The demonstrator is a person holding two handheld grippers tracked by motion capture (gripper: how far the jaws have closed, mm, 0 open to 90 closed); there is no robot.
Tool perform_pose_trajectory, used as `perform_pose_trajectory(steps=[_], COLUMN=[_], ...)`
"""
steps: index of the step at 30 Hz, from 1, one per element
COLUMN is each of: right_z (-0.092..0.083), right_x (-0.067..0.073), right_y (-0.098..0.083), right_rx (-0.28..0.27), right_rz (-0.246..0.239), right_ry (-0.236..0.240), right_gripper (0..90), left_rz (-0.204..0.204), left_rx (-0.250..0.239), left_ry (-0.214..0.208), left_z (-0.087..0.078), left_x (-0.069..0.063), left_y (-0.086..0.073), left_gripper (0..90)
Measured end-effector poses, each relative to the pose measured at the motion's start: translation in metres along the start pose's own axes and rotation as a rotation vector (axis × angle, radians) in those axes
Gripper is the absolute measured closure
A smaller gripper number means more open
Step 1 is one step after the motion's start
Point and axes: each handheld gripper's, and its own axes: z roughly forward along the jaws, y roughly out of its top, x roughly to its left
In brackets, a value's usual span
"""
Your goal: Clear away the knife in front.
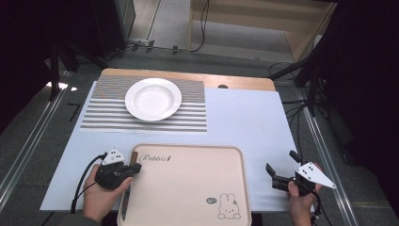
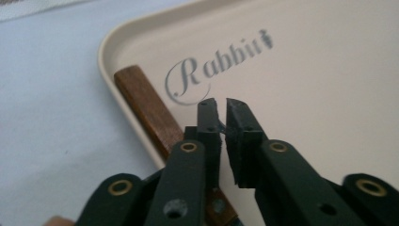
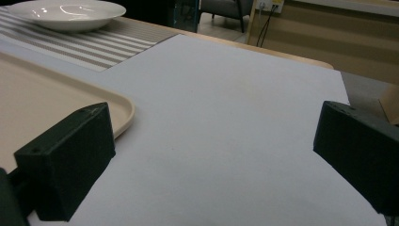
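Tray [image 1: 188, 188] — beige, rabbit-printed, brown-handled utensil [image 2: 148, 110]

We see a cream tray [image 1: 188, 188] with "Rabbit" lettering and a rabbit drawing lying flat at the table's near edge. A brown wooden handle [image 2: 148, 110] lies along its left rim. A white deep plate [image 1: 153, 99] sits upright on a striped placemat [image 1: 101, 113] beyond.

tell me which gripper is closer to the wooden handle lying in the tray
Left. The left gripper sits right over the wooden handle at the tray's left rim; the right gripper is off the tray's far side.
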Motion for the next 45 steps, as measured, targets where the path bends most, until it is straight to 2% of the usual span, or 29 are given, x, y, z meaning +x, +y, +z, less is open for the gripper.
perform_pose_trajectory(steps=[3,4,7,9,14,17,19,21,23,25,28,30,34,36,38,40,45], right_z=[0.000,0.000,0.000,0.000,0.000,0.000,0.000,0.000,0.000,0.000,0.000,0.000,0.000,0.000,0.000,0.000,0.000], right_x=[0.000,0.000,0.000,0.000,0.000,0.000,0.001,0.000,0.000,0.000,0.000,0.000,0.000,0.000,0.000,0.000,0.000], right_y=[0.000,0.000,0.000,0.000,0.000,0.000,0.000,0.000,0.000,0.000,0.000,0.000,0.000,0.000,0.000,0.000,0.000], right_rx=[0.000,0.000,0.001,0.001,0.001,0.000,0.002,0.001,0.001,0.001,0.001,0.001,0.001,0.001,0.001,0.001,0.002], right_rz=[0.000,0.000,0.001,0.001,0.000,0.000,0.002,0.000,0.001,0.001,0.000,0.000,0.000,0.000,0.000,0.000,0.001], right_ry=[0.000,0.000,0.000,0.000,0.000,0.000,0.000,0.000,-0.001,0.000,0.000,0.000,-0.001,-0.001,-0.001,-0.001,-0.002], right_gripper=[0.0,0.0,0.0,0.0,0.0,0.0,0.0,0.0,0.0,0.0,0.0,0.0,0.0,0.0,0.0,0.0,0.0], left_rz=[0.007,0.011,0.030,0.027,0.015,0.025,0.033,0.043,0.044,0.052,0.063,0.061,0.049,0.042,0.037,0.039,0.011], left_rx=[-0.064,-0.093,-0.125,-0.155,-0.219,-0.251,-0.261,-0.271,-0.282,-0.289,-0.293,-0.300,-0.324,-0.334,-0.351,-0.357,-0.373], left_ry=[-0.009,0.001,0.003,-0.017,-0.029,-0.037,-0.056,-0.050,-0.064,-0.070,-0.056,-0.060,-0.041,-0.025,-0.027,-0.007,0.011], left_z=[-0.005,-0.008,-0.012,-0.014,-0.021,-0.026,-0.029,-0.030,-0.033,-0.035,-0.037,-0.039,-0.043,-0.048,-0.053,-0.057,-0.064], left_x=[0.000,-0.001,-0.002,-0.002,0.001,0.002,0.003,0.003,0.005,0.006,0.007,0.008,0.013,0.017,0.022,0.025,0.038], left_y=[0.001,0.002,0.004,0.004,0.004,0.004,0.005,0.004,0.004,0.004,0.003,0.002,0.001,0.000,-0.001,-0.002,-0.007], left_gripper=[71.8,67.0,49.4,44.9,31.6,25.1,19.1,11.6,7.9,0.0,0.0,0.0,0.0,0.0,0.0,0.0,0.0])
